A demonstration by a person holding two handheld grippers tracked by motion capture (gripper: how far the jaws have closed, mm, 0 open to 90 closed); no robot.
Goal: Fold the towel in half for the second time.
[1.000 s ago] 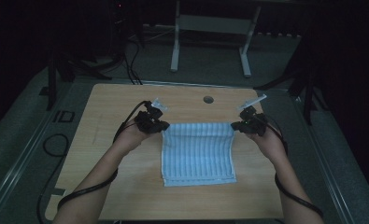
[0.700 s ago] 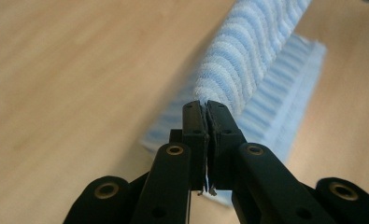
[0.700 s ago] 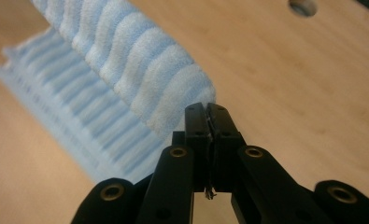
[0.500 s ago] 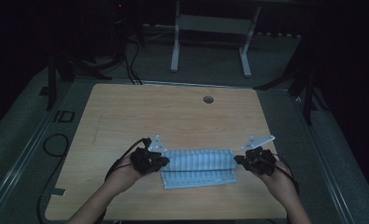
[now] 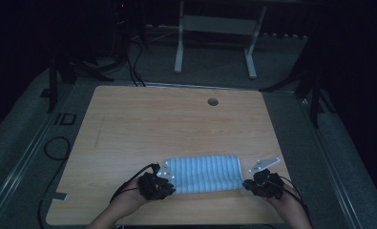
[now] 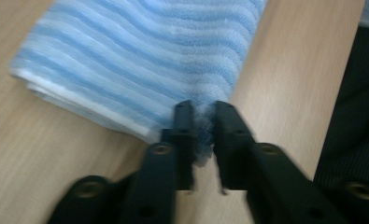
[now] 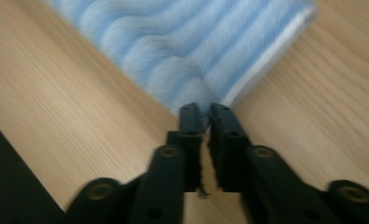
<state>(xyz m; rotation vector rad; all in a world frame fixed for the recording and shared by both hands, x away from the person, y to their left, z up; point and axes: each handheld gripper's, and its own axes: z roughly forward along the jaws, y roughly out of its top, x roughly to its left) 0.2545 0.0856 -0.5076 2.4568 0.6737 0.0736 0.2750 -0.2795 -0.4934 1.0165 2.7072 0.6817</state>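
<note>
Both corners of the striped blue towel (image 5: 203,173), folded near the bench's (image 5: 176,124) front edge, are pinched, one by the left gripper (image 5: 166,177), one by the right gripper (image 5: 253,180); I'd lower them level so edges align.

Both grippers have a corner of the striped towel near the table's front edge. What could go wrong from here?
The left gripper and right gripper each pinch only a thin bit of the blue striped towel, so a corner might slip free. The fold lies close to the table front edge and could be dragged off.
</note>
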